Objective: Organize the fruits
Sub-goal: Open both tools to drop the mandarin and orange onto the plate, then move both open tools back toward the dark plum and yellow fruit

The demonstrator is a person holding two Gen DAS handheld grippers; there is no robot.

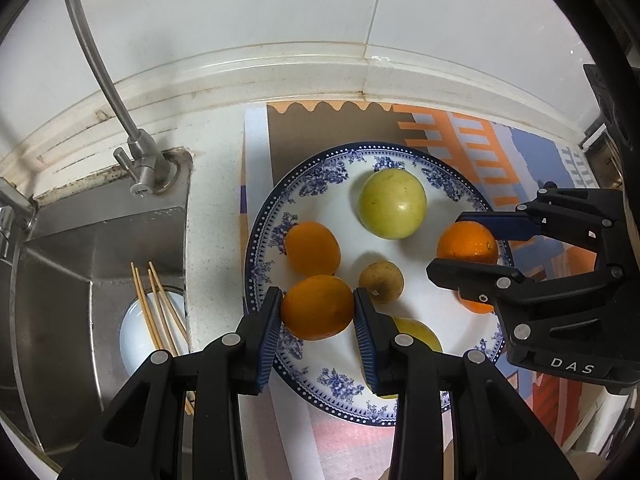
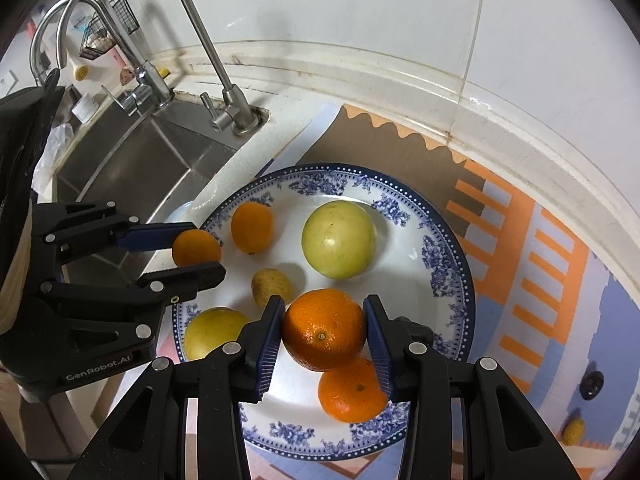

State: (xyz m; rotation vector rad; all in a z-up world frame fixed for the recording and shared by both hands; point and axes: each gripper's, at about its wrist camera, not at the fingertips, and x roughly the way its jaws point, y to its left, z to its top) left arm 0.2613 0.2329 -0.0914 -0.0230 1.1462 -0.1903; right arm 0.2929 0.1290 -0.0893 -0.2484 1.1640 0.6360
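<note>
A blue-and-white plate [image 1: 280, 196] [image 2: 448, 248] holds several fruits. My left gripper [image 1: 317, 310] [image 2: 196, 250] is shut on an orange [image 1: 317, 307] [image 2: 196, 247] at the plate's left edge. My right gripper [image 2: 325, 330] [image 1: 466, 244] is shut on another orange [image 2: 325, 330] [image 1: 466, 242] at the plate's right side. A third orange [image 1: 312, 247] [image 2: 252, 228], a big pale green fruit [image 1: 392, 204] [image 2: 339, 239], a small brownish fruit [image 1: 381, 282] [image 2: 272, 286], a yellow fruit [image 1: 420, 334] [image 2: 212, 332] and one more orange [image 2: 352, 390] lie on the plate.
A steel sink [image 1: 100, 264] [image 2: 140, 168] with a tap [image 1: 140, 160] [image 2: 232, 108] is left of the plate; it holds a bowl with chopsticks [image 1: 160, 312]. A patterned mat [image 1: 500, 152] [image 2: 540, 260] lies under the plate. The tiled wall is behind. A small yellow fruit [image 2: 574, 430] lies on the mat.
</note>
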